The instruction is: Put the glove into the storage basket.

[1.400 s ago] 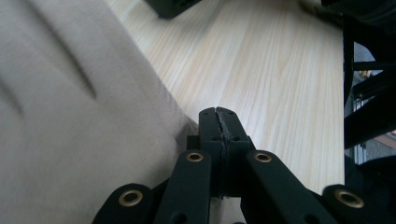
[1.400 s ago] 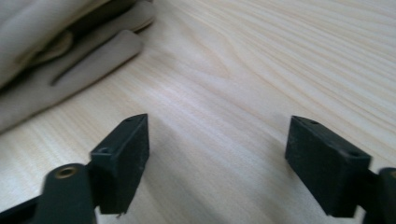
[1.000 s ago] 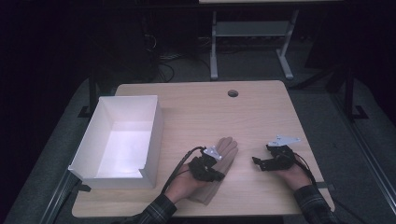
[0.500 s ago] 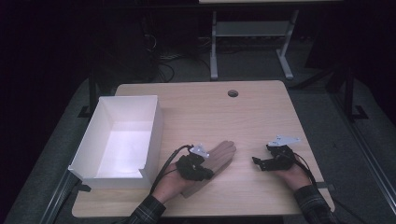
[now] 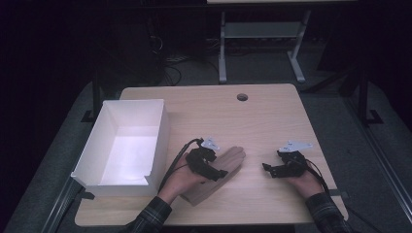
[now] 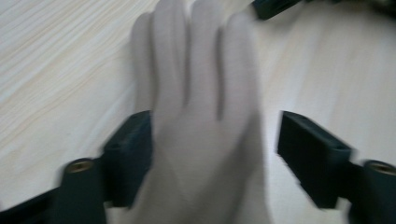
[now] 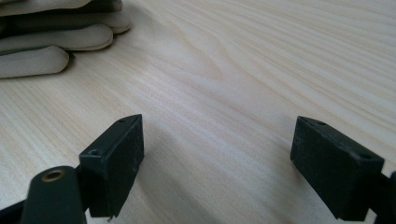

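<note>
Here we see a pale beige glove (image 5: 221, 175) lying flat on the light wood-grain desk (image 5: 272, 121), near its front edge, its fingers pointing away from the person and toward the right. In the left gripper view the glove (image 6: 198, 116) looks soft and matte, its four rounded fingers lying side by side, though that picture is blurred. Our left hand-held gripper (image 5: 219, 171) sits over the glove's palm with its black, blocky jaws spread wide, one on either side of the cloth; the near jaw appears to touch the glove's edge, but the jaws are not closed on it. Our right hand-held gripper (image 5: 268, 168) rests low over bare desk, apart from the glove, its two square-ended jaws wide open with nothing between them; the glove's fingertips (image 7: 51, 39) lie beyond its left jaw. Further left stands a white rectangular box (image 5: 155, 141) with thin upright walls, beside the glove. A round hole (image 5: 242, 97) marks the desk's far side.
</note>
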`<state>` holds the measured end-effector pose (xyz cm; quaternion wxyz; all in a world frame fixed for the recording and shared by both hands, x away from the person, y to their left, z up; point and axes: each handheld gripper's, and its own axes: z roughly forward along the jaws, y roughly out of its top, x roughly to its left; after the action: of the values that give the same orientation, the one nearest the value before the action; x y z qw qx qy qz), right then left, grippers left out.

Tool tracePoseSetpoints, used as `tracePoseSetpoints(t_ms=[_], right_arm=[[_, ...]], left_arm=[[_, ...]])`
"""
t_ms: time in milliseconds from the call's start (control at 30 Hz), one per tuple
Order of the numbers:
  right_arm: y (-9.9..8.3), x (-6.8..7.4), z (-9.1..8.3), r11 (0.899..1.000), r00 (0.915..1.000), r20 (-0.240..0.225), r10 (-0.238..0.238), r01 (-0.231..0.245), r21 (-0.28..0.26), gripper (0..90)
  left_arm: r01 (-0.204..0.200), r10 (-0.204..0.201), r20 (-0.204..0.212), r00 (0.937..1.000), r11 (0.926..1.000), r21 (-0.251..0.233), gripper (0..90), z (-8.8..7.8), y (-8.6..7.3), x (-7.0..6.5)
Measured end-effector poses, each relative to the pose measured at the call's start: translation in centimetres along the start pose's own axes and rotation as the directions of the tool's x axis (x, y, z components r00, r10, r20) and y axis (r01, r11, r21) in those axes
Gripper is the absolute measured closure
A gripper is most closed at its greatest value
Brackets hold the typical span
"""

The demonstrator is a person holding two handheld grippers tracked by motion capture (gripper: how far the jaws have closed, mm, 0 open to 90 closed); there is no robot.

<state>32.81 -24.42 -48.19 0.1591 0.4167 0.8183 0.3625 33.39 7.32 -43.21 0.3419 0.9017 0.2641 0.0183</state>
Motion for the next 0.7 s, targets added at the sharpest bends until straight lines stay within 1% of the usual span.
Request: tracePoseSetpoints(t_ms=[33, 67, 100, 133, 167, 233, 300, 367, 500, 533, 600, 667, 700], right_arm=[[0.0, 0.0, 0.0, 1.0, 1.0, 0.0, 0.0, 0.0, 0.0, 17.0], [0.0, 0.0, 0.0, 1.0, 1.0, 0.0, 0.0, 0.0, 0.0, 17.0], [0.0, 0.0, 0.0, 1.0, 1.0, 0.0, 0.0, 0.0, 0.0, 17.0], [0.0, 0.0, 0.0, 1.0, 1.0, 0.0, 0.0, 0.0, 0.0, 17.0], [0.0, 0.0, 0.0, 1.0, 1.0, 0.0, 0.001, -0.001, 0.0, 17.0], [0.0, 0.0, 0.0, 1.0, 1.0, 0.0, 0.0, 0.0, 0.0, 17.0], [0.0, 0.0, 0.0, 1.0, 1.0, 0.0, 0.0, 0.0, 0.0, 17.0], [0.0, 0.0, 0.0, 1.0, 1.0, 0.0, 0.0, 0.0, 0.0, 17.0], [0.0, 0.0, 0.0, 1.0, 1.0, 0.0, 0.0, 0.0, 0.0, 17.0], [0.0, 0.0, 0.0, 1.0, 1.0, 0.0, 0.0, 0.0, 0.0, 17.0], [0.0, 0.0, 0.0, 1.0, 1.0, 0.0, 0.0, 0.0, 0.0, 17.0], [0.0, 0.0, 0.0, 1.0, 1.0, 0.0, 0.0, 0.0, 0.0, 17.0], [0.0, 0.0, 0.0, 1.0, 1.0, 0.0, 0.0, 0.0, 0.0, 17.0]], left_arm=[[-0.02, 0.02, -0.008, 0.9998, 0.9996, 0.022, 19.1, 0.2, 0.0, 0.2], [-0.014, 0.014, -0.016, 0.9998, 0.9997, 0.022, 17.5, 0.5, -0.1, 0.2], [-0.024, 0.025, -0.024, 0.9994, 0.9991, 0.034, 16.4, 0.7, -0.2, 0.2], [-0.023, 0.024, -0.023, 0.9995, 0.9992, 0.034, 15.5, 0.9, -0.3, 0.2], [-0.021, 0.022, -0.02, 0.9996, 0.9991, 0.037, 15.6, 1.1, -0.4, 0.2], [-0.029, 0.031, -0.035, 0.9989, 0.998, 0.057, 14.9, 1.7, -0.6, 0.2], [-0.029, 0.031, -0.037, 0.9988, 0.9974, 0.067, 14.8, 2.1, -0.8, 0.1], [-0.043, 0.048, -0.044, 0.9979, 0.9951, 0.089, 14.8, 2.5, -0.9, -0.1], [-0.047, 0.051, -0.046, 0.9976, 0.9949, 0.089, 14.8, 2.7, -1.1, -0.3], [-0.044, 0.048, -0.049, 0.9977, 0.9957, 0.082, 14.9, 2.8, -1.1, -0.3], [-0.054, 0.058, -0.05, 0.9971, 0.9953, 0.081, 15.4, 2.7, -1.2, -0.4], [-0.059, 0.063, -0.05, 0.9968, 0.9952, 0.077, 18.1, 2.7, -1.2, -0.5], [-0.069, 0.072, -0.043, 0.9965, 0.9948, 0.075, 20.2, 2.6, -1.2, -0.5]])
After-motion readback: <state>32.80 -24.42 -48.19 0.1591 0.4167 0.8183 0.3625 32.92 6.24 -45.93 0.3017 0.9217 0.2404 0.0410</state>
